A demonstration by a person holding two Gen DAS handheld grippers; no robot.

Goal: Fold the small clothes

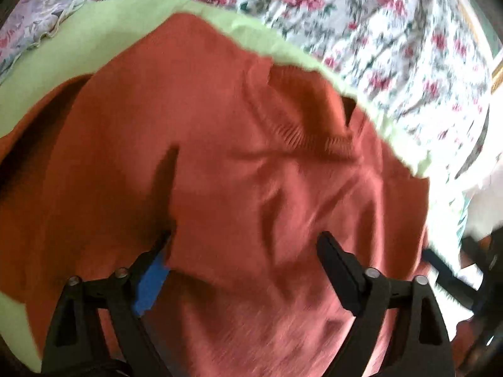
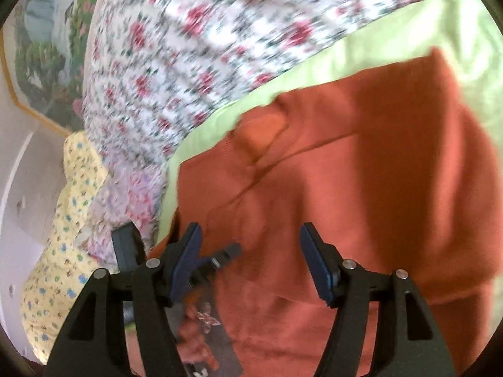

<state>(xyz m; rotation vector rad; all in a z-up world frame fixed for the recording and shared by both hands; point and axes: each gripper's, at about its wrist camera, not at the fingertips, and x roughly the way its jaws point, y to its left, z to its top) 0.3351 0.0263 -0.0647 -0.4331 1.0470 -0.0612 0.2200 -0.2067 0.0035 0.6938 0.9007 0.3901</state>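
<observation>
A rust-red knit sweater [image 1: 251, 172] lies on a light green sheet [image 1: 94, 31] and fills most of both views; its ribbed collar [image 1: 314, 132] points up-right. My left gripper [image 1: 245, 238] is open just above the cloth, with a fold draped over its left finger [image 1: 157, 257]. My right gripper [image 2: 250, 232] is open over the sweater [image 2: 361, 172] near its left edge, holding nothing. The left gripper's black fingers [image 2: 125, 245] show beside my right one.
A floral bedsheet [image 1: 377, 31] surrounds the green sheet [image 2: 377, 47]. A yellow patterned cloth [image 2: 63, 235] lies at left in the right wrist view, with a framed picture [image 2: 47, 47] and a white wall behind. Both views are motion-blurred.
</observation>
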